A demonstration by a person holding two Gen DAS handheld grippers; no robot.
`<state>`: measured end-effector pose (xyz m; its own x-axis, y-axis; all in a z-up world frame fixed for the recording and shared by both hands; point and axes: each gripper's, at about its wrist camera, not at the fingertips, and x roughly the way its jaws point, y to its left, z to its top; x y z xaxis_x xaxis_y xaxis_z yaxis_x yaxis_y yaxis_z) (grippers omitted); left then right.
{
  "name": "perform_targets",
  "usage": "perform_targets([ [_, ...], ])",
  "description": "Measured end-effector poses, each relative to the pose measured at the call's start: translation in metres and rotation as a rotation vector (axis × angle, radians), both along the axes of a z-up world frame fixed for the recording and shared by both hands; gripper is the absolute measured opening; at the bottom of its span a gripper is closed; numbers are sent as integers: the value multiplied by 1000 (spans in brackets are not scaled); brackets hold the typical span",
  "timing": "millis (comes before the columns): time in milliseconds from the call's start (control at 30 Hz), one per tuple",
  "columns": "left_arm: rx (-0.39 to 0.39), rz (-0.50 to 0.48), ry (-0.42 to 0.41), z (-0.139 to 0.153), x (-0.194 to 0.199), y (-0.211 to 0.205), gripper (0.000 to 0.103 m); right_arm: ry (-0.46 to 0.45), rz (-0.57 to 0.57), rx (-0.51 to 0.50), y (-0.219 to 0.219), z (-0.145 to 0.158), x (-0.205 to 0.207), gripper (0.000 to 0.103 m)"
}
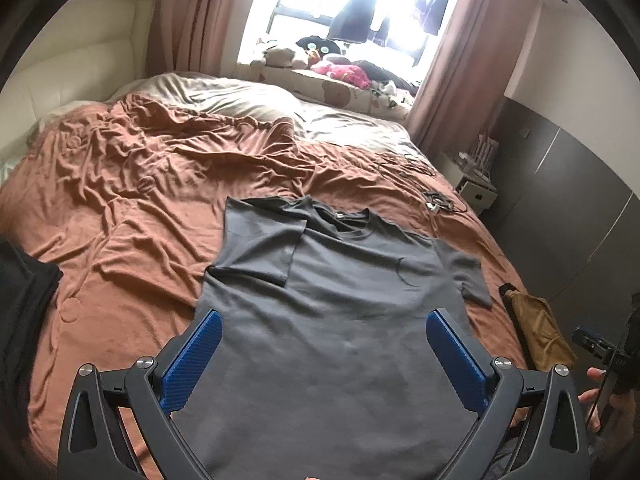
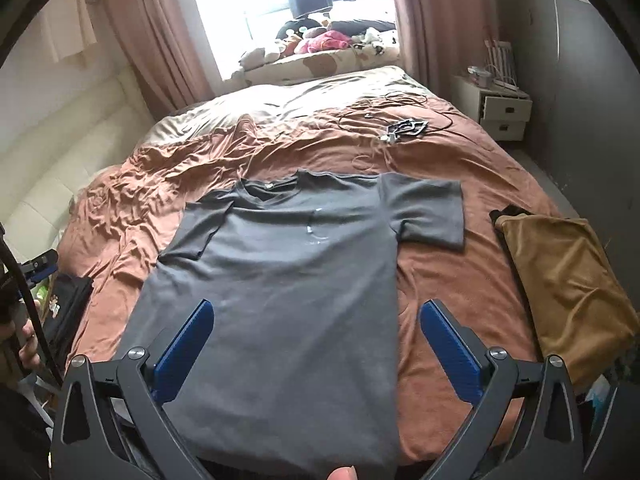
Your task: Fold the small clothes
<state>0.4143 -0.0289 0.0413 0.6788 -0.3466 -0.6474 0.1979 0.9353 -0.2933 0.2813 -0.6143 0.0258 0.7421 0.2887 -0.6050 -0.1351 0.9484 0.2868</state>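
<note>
Left wrist view: a grey T-shirt (image 1: 332, 320) lies flat, front up, on a bed covered by a wrinkled rust-brown blanket (image 1: 132, 200). Its collar points toward the bright window (image 1: 352, 12) at the far end. The shirt's left-hand sleeve in this view is folded inward over the chest, while the other sleeve (image 1: 466, 276) lies spread out on the blanket. The left gripper (image 1: 324, 332) hovers over the lower half of the shirt with its blue-padded fingers (image 1: 192, 360) spread wide apart, holding nothing; shirt fabric shows between them. A folded tan cloth (image 1: 536, 332) lies at the bed's right edge, and a dark garment (image 1: 24, 292) sits at the left edge. Plush toys (image 1: 320, 60) crowd the window sill, flanked by pink-brown curtains (image 1: 192, 16).

Right wrist view: the same T-shirt (image 2: 280, 292) stretches from the bottom of the frame up to its collar (image 2: 272, 190). The outstretched sleeve (image 2: 428, 210) lies flat on the blanket (image 2: 440, 280), and the folded-in sleeve rests on the chest at left. The right gripper (image 2: 316, 328) hangs over the shirt's right hem area with fingers (image 2: 452, 348) spread wide, gripping nothing; one finger is over the shirt, the other over bare blanket. The tan cloth (image 2: 568, 284) lies just right of that. A tangle of cables (image 2: 400, 126) sits farther up the bed, and a white nightstand (image 2: 500, 108) stands by the wall.
</note>
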Motion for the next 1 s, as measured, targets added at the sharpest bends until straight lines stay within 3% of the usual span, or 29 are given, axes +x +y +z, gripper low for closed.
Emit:
perform_targets([
  [233, 30, -19, -11, 3, 4, -20, 103, 31, -31, 28, -23, -11, 8, 103],
  [367, 9, -40, -2, 5, 15, -34, 103, 56, -76, 26, -34, -16, 16, 103],
  [667, 30, -114, 21, -3, 40, -91, 103, 26, -144, 37, -54, -27, 35, 103],
  [1000, 61, -139, 14, -10, 71, -142, 103, 51, -224, 111, -78, -69, 65, 103],
])
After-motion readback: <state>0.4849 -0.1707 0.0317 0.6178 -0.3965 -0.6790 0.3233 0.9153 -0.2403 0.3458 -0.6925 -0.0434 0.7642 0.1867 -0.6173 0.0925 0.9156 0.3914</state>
